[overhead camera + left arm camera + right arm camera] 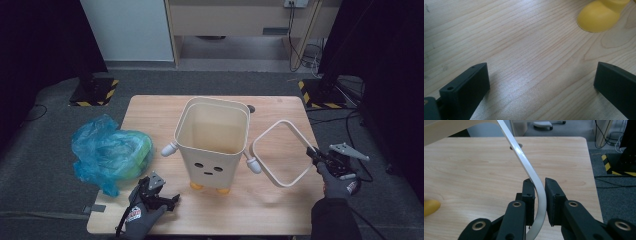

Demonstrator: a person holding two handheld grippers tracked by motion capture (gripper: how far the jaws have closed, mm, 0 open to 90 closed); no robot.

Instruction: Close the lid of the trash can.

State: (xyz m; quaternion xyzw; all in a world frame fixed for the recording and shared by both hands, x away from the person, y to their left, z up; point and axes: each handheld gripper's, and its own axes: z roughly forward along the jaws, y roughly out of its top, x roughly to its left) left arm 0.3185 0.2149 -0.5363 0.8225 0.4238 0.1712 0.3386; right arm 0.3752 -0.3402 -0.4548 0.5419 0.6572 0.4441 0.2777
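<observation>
No legible words, brands or numbers anywhere. Only a red-and-white logo, too blurred to read, on each glove: left hand (pixel 136 216) at 7 o'clock, right hand (pixel 338 184) at 4 o'clock.

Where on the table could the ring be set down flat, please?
Bare wood lies along the near edge of the table, between the left gripper and right gripper, and behind the bin. The left side is crowded by the blue bag.
</observation>
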